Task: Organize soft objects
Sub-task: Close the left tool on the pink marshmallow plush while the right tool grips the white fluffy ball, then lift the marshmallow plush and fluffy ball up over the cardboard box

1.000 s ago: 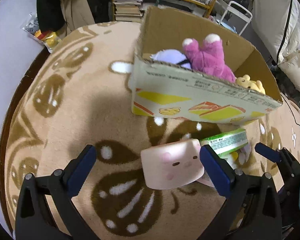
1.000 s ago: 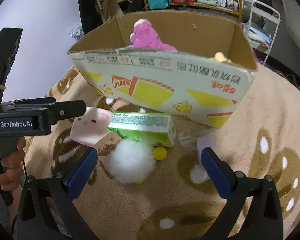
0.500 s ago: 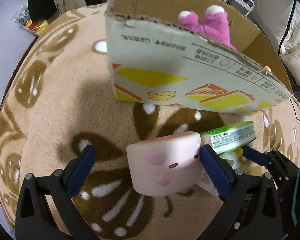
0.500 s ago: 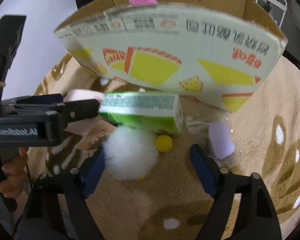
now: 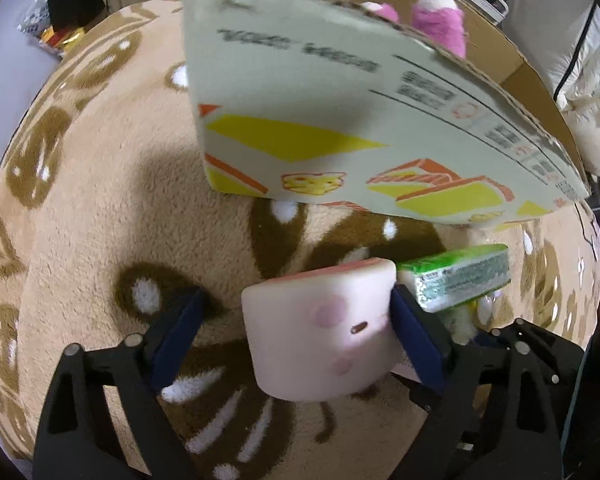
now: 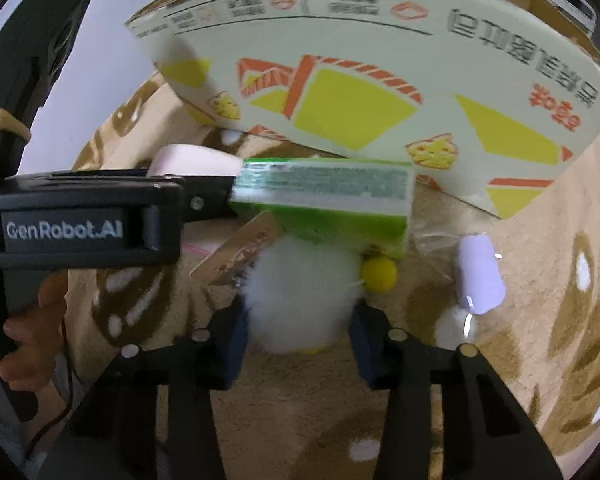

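Observation:
A pink squishy block with a face [image 5: 324, 328] lies on the rug between the fingers of my left gripper [image 5: 296, 332]. The jaws are open; the right finger touches the block and a gap stays at the left finger. My right gripper [image 6: 298, 336] has closed in on a white fluffy ball [image 6: 300, 300], its pads against both sides. A green tissue pack [image 6: 324, 196] lies just behind the ball and shows in the left wrist view [image 5: 456, 280]. The cardboard box [image 5: 340, 120] stands behind, with a pink plush [image 5: 440, 24] inside.
A small yellow ball [image 6: 378, 274] and a lilac toy in clear wrap [image 6: 480, 276] lie on the tan patterned rug [image 5: 100, 200] right of the white ball. A brown paper tag [image 6: 240, 252] lies left of it. The left gripper's body [image 6: 80, 220] fills the right view's left side.
Both grippers have moved forward and down toward the rug. The left one now straddles the pink block. The right jaws have narrowed from wide open onto the white fluffy ball.

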`<state>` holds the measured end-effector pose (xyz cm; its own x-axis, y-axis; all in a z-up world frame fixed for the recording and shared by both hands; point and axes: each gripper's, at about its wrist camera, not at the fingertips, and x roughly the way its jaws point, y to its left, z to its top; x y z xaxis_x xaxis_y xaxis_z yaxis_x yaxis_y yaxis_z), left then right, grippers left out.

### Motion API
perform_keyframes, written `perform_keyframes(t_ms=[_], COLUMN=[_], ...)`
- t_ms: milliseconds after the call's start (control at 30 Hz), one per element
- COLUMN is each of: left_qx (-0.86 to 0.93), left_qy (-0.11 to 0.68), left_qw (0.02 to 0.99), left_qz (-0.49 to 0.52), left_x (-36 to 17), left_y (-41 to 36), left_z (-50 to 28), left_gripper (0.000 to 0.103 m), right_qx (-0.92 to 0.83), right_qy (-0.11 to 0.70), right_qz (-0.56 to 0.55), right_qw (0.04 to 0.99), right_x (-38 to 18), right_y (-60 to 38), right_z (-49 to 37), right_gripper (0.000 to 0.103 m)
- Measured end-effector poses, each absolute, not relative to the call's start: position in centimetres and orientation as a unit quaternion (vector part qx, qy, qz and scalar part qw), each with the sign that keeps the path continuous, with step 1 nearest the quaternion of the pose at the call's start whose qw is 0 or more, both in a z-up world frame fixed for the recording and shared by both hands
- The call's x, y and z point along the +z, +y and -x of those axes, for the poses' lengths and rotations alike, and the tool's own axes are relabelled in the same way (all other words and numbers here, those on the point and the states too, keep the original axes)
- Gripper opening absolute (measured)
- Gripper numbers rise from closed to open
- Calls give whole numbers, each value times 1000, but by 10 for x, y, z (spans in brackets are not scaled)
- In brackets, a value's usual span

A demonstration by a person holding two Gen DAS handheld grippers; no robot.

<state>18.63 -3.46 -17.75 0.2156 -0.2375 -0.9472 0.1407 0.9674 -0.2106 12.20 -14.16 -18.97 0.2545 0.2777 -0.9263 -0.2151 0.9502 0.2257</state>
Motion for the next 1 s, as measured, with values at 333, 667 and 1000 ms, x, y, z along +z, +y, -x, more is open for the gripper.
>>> perform_keyframes(t_ms=[333,667,1000], left_qx=[-137,-134,-117], left_qy=[600,584,551], left_qw=[788,801,827], left_qz=[19,5,3], left_x=[-168,-155,-131], left_y=[-51,-53,-45], left_z=[-171,-153,-131], left_gripper=[47,35,35], right_qx=[160,132,102], right_qy=[586,576,521], right_qz=[-41,-50,-54], right_qw=[793,805,846], right_x=[-184,-166,-124], right_y=[-148,-172,-195], right_z=[-116,-105,-93], right_gripper=[36,34,34])
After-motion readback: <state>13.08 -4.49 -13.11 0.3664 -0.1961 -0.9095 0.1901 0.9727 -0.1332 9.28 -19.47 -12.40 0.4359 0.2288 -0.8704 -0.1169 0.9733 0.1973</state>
